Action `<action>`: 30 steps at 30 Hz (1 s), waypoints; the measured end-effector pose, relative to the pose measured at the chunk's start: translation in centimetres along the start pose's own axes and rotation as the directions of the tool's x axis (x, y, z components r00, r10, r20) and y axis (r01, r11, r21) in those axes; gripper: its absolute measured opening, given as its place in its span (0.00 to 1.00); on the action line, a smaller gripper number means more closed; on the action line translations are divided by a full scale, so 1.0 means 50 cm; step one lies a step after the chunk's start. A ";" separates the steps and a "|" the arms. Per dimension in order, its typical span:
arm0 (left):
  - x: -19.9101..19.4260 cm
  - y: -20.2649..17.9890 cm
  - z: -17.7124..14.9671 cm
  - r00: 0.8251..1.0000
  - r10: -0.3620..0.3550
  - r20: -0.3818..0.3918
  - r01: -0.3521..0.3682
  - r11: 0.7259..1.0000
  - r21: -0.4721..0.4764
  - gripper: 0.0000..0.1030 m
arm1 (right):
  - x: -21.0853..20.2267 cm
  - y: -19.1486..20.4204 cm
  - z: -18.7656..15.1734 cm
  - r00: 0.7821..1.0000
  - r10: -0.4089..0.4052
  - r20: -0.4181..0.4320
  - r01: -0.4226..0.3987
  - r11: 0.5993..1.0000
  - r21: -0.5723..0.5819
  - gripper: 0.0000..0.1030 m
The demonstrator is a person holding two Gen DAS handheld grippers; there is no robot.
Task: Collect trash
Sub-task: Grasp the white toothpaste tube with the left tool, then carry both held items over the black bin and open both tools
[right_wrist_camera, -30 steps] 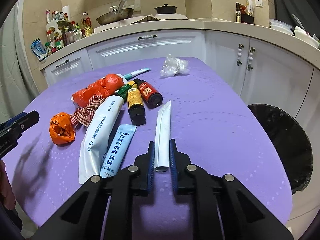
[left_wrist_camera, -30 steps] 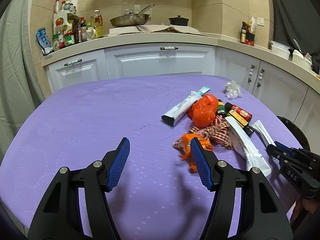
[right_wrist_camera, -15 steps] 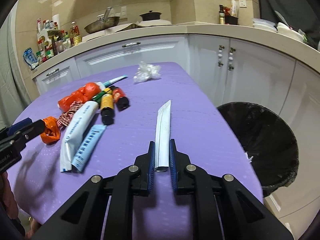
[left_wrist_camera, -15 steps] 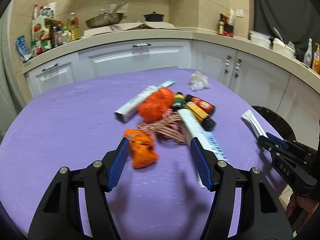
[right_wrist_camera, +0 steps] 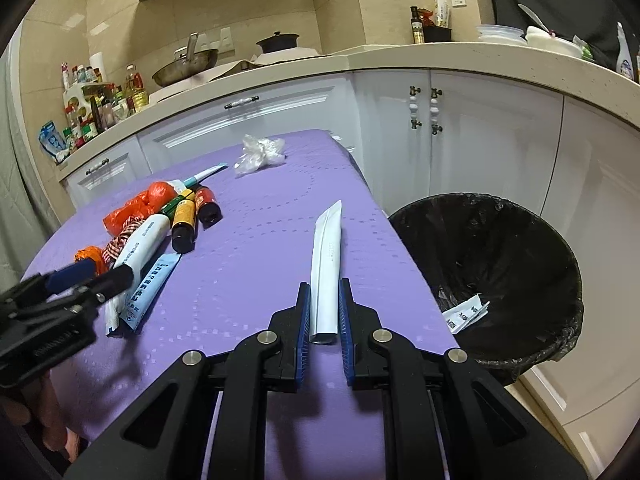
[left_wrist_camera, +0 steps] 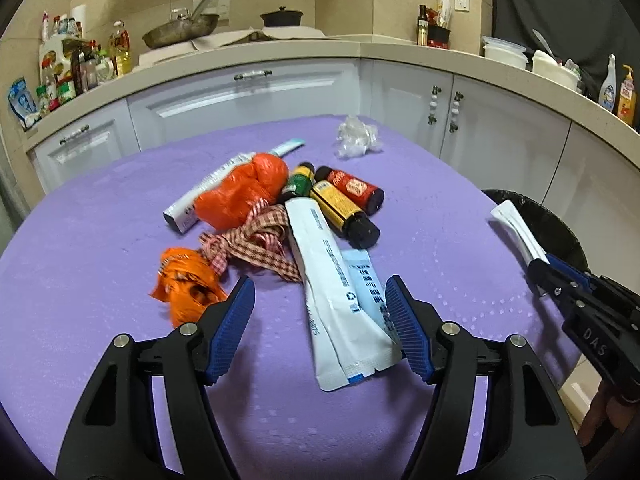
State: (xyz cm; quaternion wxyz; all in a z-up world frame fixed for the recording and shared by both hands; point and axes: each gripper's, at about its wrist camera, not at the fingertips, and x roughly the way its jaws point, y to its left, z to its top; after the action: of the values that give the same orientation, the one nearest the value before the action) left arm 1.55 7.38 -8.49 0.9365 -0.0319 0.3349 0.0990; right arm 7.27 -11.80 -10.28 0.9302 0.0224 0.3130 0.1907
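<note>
A: Item 1, right gripper (right_wrist_camera: 324, 312)?
B: Clamped on flat white tube (right_wrist_camera: 327, 268), cap end between the pads, crimped end fwd. Held over the desk's (right_wrist_camera: 260, 232) right edge, just beside the bin (right_wrist_camera: 520, 280).

A: Bin?
B: Black-lined, stands on the floor right of the desk. One white wrapper (right_wrist_camera: 466, 313) lies inside, near the rim.

A: Item 2, left gripper (left_wrist_camera: 320, 320)?
B: Jaws wide apart, holding nothing. Blue pads hover low over the near end of the pile.

A: Pile contents, purple desk?
B: Long white tube (left_wrist_camera: 332, 284) lying lengthwise, crimped end between the left fingers. Light-blue sachet (left_wrist_camera: 368, 280) partly under it, touching right pad. Orange wrapper (left_wrist_camera: 184, 284) just beside left pad. Checked red ribbon (left_wrist_camera: 252, 244) mid-pile. Red-orange plastic bag (left_wrist_camera: 244, 192) behind it, resting on a white-teal tube (left_wrist_camera: 224, 184). Three small bottles side by side: green-label (left_wrist_camera: 298, 186), yellow-label (left_wrist_camera: 340, 208), red-label (left_wrist_camera: 352, 190).

A: Loose items?
B: Crumpled clear plastic (left_wrist_camera: 356, 140), far desk edge, well apart from the pile.

A: Background?
B: White cabinets, counter w/ pan (left_wrist_camera: 180, 34), dark pot (left_wrist_camera: 282, 18), condiment bottles.
</note>
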 end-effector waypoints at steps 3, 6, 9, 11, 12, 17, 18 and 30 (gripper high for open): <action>0.004 0.002 -0.006 1.000 -0.016 -0.015 0.015 1.000 -0.004 0.48 | -0.002 -0.002 -0.001 1.000 0.000 0.001 0.000 1.000 0.005 0.14; 0.005 0.003 -0.013 0.999 -0.030 -0.023 0.031 0.999 0.010 0.32 | -0.001 -0.002 -0.002 1.000 0.001 -0.001 -0.001 1.000 0.005 0.14; 0.005 0.004 -0.017 0.999 -0.040 -0.022 0.040 0.999 0.018 0.29 | -0.001 0.001 -0.003 1.000 0.002 -0.004 -0.002 1.000 0.002 0.14; -0.001 0.004 -0.019 0.999 -0.040 -0.011 0.040 0.999 0.025 0.28 | -0.002 0.004 -0.003 1.000 0.001 -0.002 -0.001 1.000 -0.001 0.14; -0.007 0.005 -0.021 0.999 -0.039 0.000 0.039 0.999 0.029 0.28 | -0.004 0.005 -0.002 1.000 0.000 0.000 0.000 1.000 -0.003 0.14; -0.035 0.010 -0.017 0.998 -0.040 0.043 0.038 0.998 0.043 0.27 | -0.018 0.010 0.004 1.000 -0.010 0.018 0.010 1.000 -0.017 0.14; -0.043 0.011 -0.014 0.998 -0.045 0.052 0.042 0.998 0.044 0.27 | -0.020 0.008 0.006 1.000 -0.012 0.021 0.012 1.000 -0.018 0.14; -0.062 -0.049 0.050 0.985 -0.141 0.102 0.131 0.987 0.092 0.26 | -0.052 -0.072 0.035 0.993 -0.101 0.067 0.099 0.994 0.035 0.14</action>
State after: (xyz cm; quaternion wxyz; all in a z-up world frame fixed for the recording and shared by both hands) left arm 1.26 4.79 -4.59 0.9583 -0.0094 0.2849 0.0220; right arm 7.61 -15.98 -7.97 0.9482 0.0280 0.2847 0.1379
